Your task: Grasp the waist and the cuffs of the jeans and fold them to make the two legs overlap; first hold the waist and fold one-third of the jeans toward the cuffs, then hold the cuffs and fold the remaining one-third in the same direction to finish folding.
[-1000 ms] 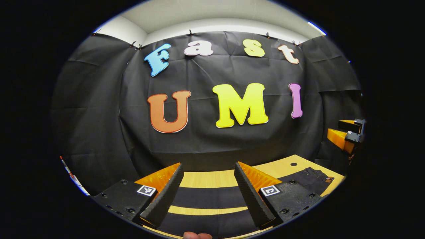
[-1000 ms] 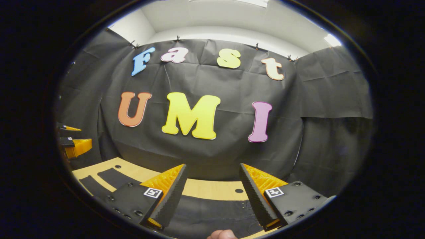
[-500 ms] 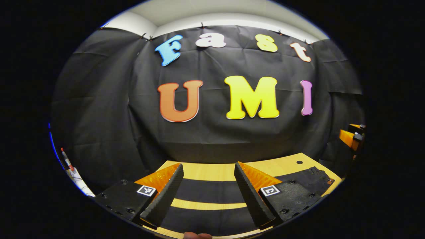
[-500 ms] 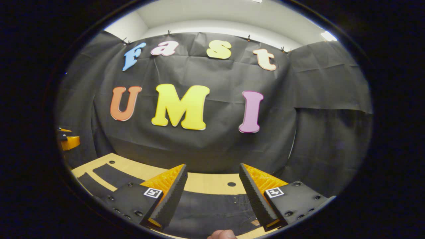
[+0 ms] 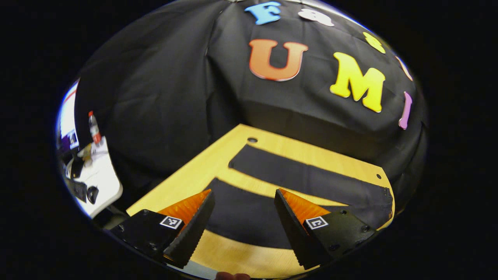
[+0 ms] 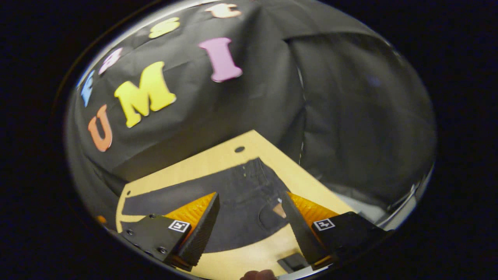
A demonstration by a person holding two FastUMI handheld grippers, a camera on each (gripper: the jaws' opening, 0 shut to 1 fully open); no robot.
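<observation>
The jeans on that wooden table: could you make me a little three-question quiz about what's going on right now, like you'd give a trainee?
1. True or false: the left tool is shut on a leg of the jeans.
2. In the left gripper view, how do the two legs lie? A) stacked on each other B) side by side with a strip of table between them C) rolled up
3. Fill in: in the right gripper view, the right tool hangs open over the ____ end of the jeans.

Key: 1 false, it is open above the near leg; 2 B; 3 waist.
</observation>
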